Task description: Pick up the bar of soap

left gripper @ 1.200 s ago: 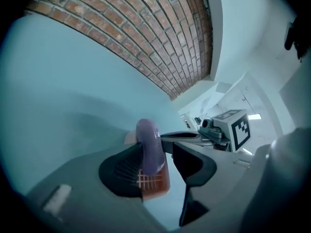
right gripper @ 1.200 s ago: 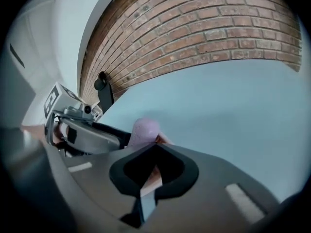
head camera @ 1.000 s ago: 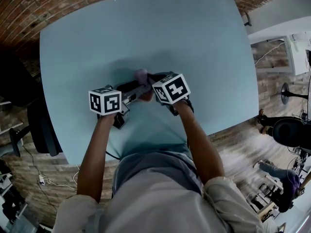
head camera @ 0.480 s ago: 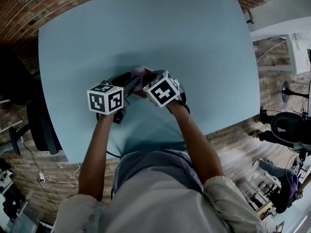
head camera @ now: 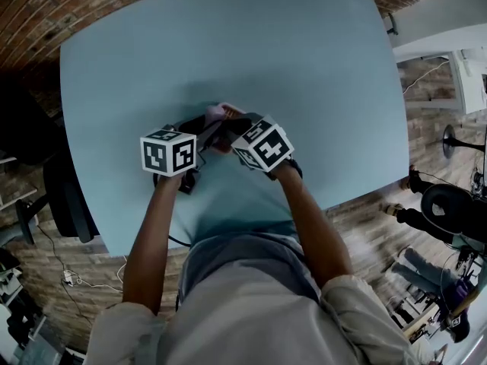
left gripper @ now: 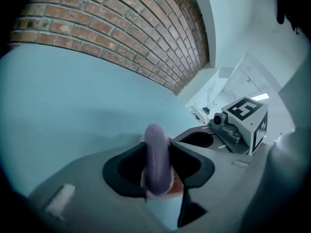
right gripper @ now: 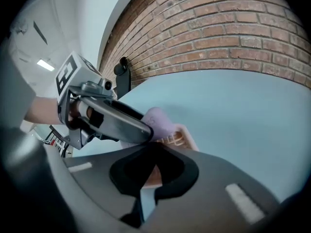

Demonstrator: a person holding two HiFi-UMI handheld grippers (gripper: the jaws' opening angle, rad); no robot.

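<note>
The purple bar of soap stands on edge between the jaws of my left gripper. The jaws are closing and both pads touch its flat sides. Below the soap is a pink slotted soap dish, with my right gripper shut on its near edge. In the right gripper view the soap sticks up behind the left gripper's finger. From the head view, both grippers meet over the light blue table, and the dish peeks out past them.
A red brick wall runs along the table's far edge. A dark chair stands at the left and an office chair on the floor at the right. The table's near edge is just in front of the person's body.
The right gripper has rolled and moved slightly left, closer to the left one. The pink dish now shows beyond the jaws where the soap's purple top showed.
</note>
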